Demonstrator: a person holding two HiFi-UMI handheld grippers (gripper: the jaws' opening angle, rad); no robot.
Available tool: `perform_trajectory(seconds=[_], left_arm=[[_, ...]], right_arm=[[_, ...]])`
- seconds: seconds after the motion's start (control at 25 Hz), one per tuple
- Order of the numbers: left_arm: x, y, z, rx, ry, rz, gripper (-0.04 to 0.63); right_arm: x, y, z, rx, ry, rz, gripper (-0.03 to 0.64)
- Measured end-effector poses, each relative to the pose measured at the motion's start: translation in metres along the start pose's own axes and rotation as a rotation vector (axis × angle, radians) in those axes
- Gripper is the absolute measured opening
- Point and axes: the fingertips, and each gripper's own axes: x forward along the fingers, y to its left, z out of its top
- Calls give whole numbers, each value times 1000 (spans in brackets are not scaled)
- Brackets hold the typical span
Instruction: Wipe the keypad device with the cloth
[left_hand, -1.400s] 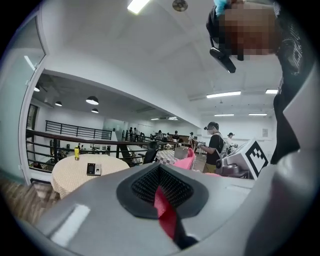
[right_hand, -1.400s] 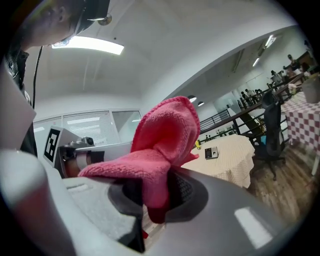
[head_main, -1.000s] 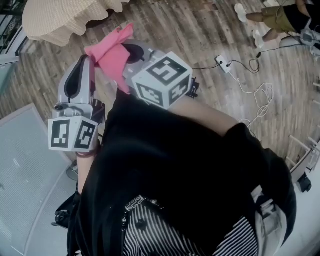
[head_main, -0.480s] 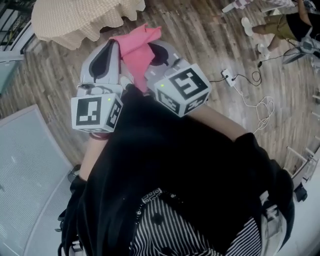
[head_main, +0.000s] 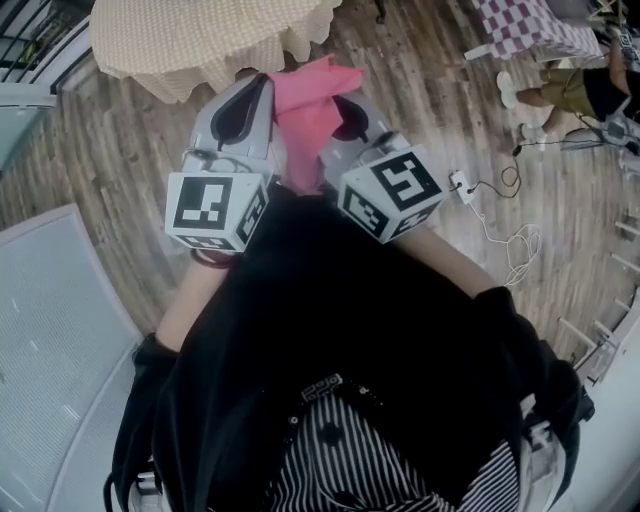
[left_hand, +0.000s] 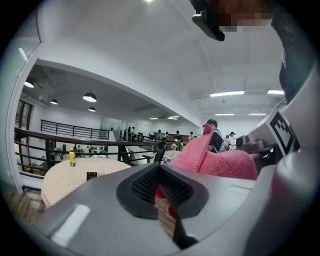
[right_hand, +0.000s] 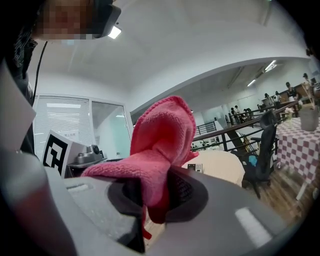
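My right gripper (head_main: 345, 105) is shut on a pink cloth (head_main: 310, 100), which sticks up out of its jaws (right_hand: 160, 145). Close beside it on the left, my left gripper (head_main: 250, 90) has its jaws together with only a thin gap, and no cloth is held there (left_hand: 160, 195). From the left gripper view the cloth (left_hand: 215, 160) shows to the right. Both grippers are held in front of the person's chest, above the wooden floor. A small dark keypad device (left_hand: 92, 175) lies on the round table with a beige cover (head_main: 200, 40), ahead of the grippers, and also shows as a small box (right_hand: 192, 168).
A yellow object (left_hand: 72, 157) stands on the round table. A power strip with a white cable (head_main: 462, 185) lies on the floor to the right. A checkered table (head_main: 530, 25) and a person's legs (head_main: 560, 90) are at the upper right. A pale panel (head_main: 50, 330) fills the left.
Both grippers have come closer together and moved toward the round table, which now takes up more of the view. The cloth stays in the right gripper.
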Motion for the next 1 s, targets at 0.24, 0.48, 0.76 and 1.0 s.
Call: perform_trajectory(seconds=[0.24,0.48,0.76,1.0], left_arm=[[6,79,11,-2,3,21,-14],[-1,160,12,-7,7,18,-14],[5,205,6,-20,9,-6,-14],[15,223,3,-22,10,-1,-14]], right_arm=[[79,14,14,-11,15,12,64],[158,42,16,-18,23,19,64],[204,46,11,-19,49,16,64],[225,39,11,-19,61,21,64]])
